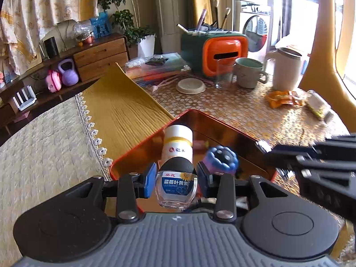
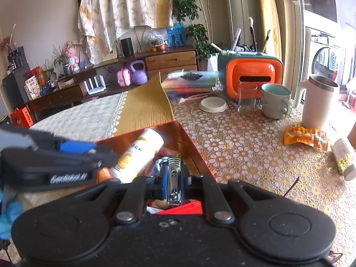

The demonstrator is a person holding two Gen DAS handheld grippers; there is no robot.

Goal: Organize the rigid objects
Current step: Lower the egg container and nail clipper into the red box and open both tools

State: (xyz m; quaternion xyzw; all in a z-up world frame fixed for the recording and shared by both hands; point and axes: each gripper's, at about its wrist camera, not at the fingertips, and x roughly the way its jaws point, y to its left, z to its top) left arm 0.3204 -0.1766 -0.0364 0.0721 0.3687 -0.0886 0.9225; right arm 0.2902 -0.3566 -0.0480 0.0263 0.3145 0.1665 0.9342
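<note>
A small clear glass bottle (image 1: 176, 185) with a black cap and blue label is clamped between the blue pads of the left gripper (image 1: 175, 182), held above the near corner of an open red tin (image 1: 138, 149). Inside the tin lies a white bottle with a yellow band (image 1: 178, 142), beside a blue-purple flower-shaped object (image 1: 221, 159). The right gripper (image 2: 174, 183), almost fully closed, grips a silver nail clipper (image 2: 174, 182) over the same tin. The tin rests on a table covered in gold floral lace (image 2: 244, 146). Toward the table's far edge stand a glass (image 2: 247, 96), a pale mug (image 2: 274, 103) and a white jug (image 2: 317, 102).
</note>
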